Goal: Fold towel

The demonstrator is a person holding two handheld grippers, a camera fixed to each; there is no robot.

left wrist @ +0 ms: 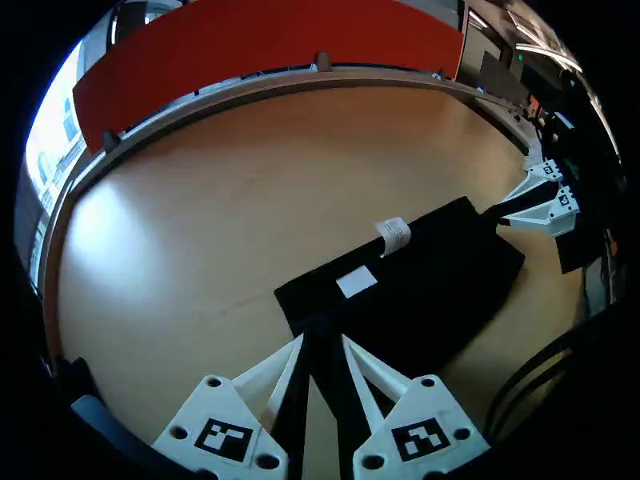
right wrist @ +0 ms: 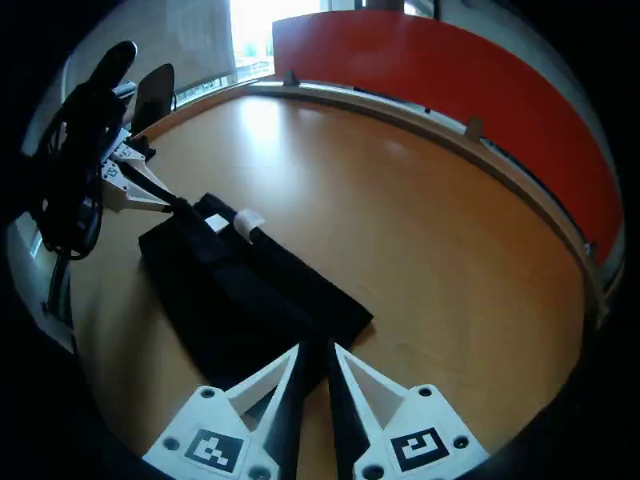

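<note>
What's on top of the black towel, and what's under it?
On top lie a white label and a rolled white tag. The black towel lies flat on the wooden table. Anything hidden between them is covered, so I cannot tell.

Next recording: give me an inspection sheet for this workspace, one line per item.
Surface: pale wooden table, with window glare on it.
Job's things: black towel lying in layers, white tag at its edge.
Clutter: nothing seen.
Grippers: left gripper pinches one towel corner; right gripper pinches the opposite end.
Cables: dark cables beside the table edge.
Surroundings: red partition along the far edge, bright window, dark chair.
</note>
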